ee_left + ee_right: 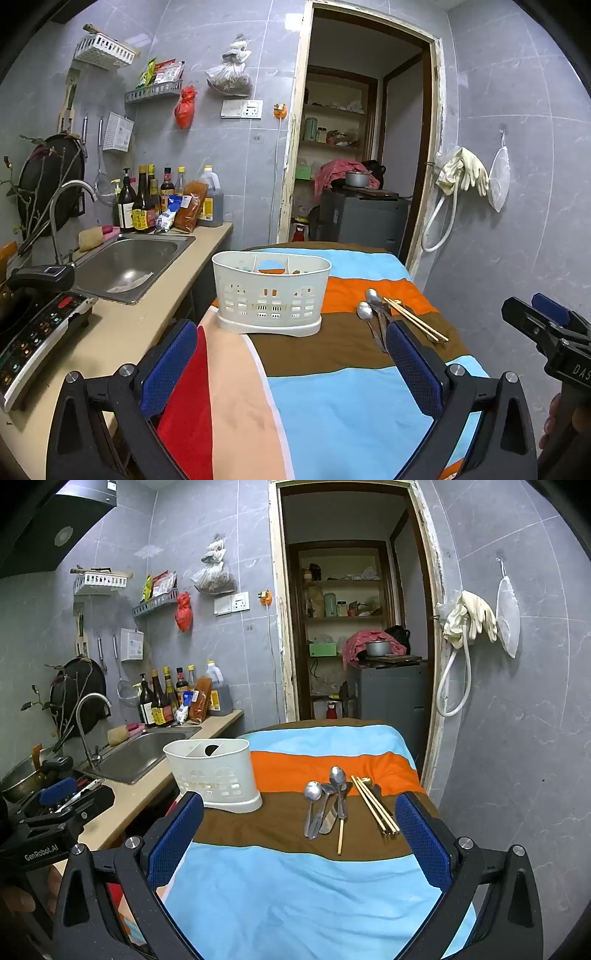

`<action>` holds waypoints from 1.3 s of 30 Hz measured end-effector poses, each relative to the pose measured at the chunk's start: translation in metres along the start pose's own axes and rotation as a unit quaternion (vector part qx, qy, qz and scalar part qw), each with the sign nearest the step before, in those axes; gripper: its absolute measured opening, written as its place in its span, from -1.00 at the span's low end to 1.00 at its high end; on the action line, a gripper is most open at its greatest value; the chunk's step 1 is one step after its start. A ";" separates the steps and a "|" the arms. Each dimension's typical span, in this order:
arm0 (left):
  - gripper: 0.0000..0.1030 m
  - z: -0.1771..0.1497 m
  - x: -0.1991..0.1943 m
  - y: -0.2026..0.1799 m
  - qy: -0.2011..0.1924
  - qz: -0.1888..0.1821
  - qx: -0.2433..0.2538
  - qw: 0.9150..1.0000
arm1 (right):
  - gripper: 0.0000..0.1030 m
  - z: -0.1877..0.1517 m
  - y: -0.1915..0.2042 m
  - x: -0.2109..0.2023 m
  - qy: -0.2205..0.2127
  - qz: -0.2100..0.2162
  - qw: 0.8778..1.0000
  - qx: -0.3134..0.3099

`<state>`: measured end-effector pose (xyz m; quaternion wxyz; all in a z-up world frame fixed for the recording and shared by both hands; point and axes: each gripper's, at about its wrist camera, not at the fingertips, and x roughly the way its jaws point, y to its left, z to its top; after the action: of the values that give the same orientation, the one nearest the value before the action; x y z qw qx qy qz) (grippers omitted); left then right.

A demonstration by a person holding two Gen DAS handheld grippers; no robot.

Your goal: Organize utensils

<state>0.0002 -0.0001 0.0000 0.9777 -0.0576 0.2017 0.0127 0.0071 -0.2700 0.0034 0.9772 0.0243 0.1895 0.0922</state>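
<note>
Both tools are spread wide and grip nothing: my left tool (291,365) and my right tool (299,838) hover above the striped cloth (295,893). Spoons (325,805) and chopsticks (375,805) lie grouped on the brown stripe. A white utensil caddy (214,771) stands to their left, near the sink (129,266) counter (122,332).
</note>
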 end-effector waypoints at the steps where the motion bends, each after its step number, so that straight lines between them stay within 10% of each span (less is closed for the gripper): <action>1: 0.99 0.000 0.000 0.000 0.000 0.000 0.000 1.000 | 0.98 0.000 0.000 0.000 0.000 0.000 1.000 0.000; 39: 0.99 -0.004 0.002 0.004 0.005 0.003 0.001 1.000 | 0.98 -0.005 0.003 0.008 0.015 0.002 1.000 0.000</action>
<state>0.0000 0.0029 -0.0045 0.9766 -0.0565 0.2068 0.0154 0.0118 -0.2654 -0.0037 0.9741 0.0237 0.2044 0.0941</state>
